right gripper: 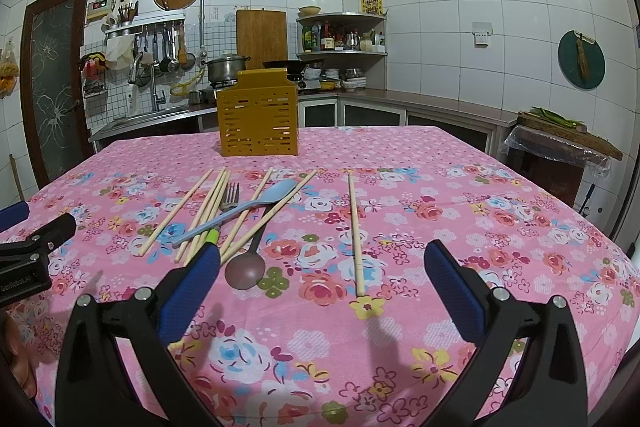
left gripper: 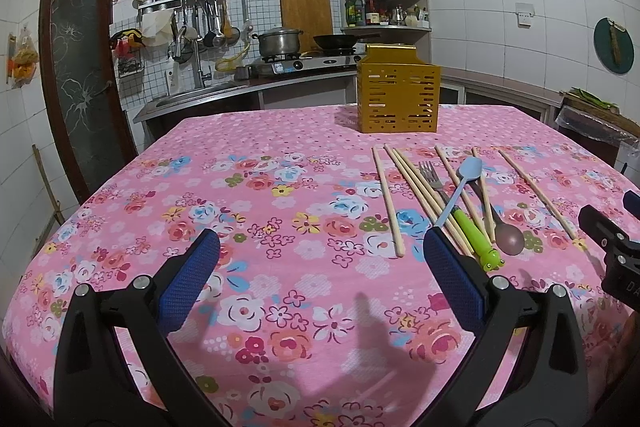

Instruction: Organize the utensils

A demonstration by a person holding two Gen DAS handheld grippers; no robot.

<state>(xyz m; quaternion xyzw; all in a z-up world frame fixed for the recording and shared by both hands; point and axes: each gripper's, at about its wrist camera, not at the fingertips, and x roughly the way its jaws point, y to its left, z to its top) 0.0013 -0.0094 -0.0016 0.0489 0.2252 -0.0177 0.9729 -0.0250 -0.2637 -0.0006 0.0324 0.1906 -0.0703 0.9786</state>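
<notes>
- Left gripper [left gripper: 320,267]: jaws spread wide, blue pads far apart, nothing between them, hovering over the bare pink floral tablecloth [left gripper: 200,187]. Holds nothing.
- Its right pad's tip overlaps the near end of the chopstick bundle in the left wrist view; contact cannot be told.
- Right gripper [right gripper: 322,267]: jaws also spread wide, empty. Floral cloth shows between the pads, plus the near end of a single chopstick [right gripper: 355,231] lying alone, which the pads are not gripping.
- Its left pad's tip sits over the near ends of the utensil pile in the right wrist view; touching or just above, cannot tell.
- Utensil pile lies flat on the cloth, between the grippers and the holder: several wooden chopsticks [right gripper: 208,211] fanned out, some crossing each other.
- Metal fork [right gripper: 231,197] with a green handle [left gripper: 474,233] lies among the chopsticks, tines pointing toward the holder.
- Light blue spoon [right gripper: 256,207] lies across the chopsticks, bowl toward the holder.
- Dark spoon [right gripper: 245,269] with its bowl at the near side, just beside the right gripper's left pad.
- Yellow slotted utensil holder [right gripper: 258,123] stands upright on the far part of the table, apart from the pile. Inside not visible.
- Each gripper shows at the edge of the other's view, side by side, near each other.
- Background: tiled kitchen, counter with pot [left gripper: 279,42] and wok on stove.
</notes>
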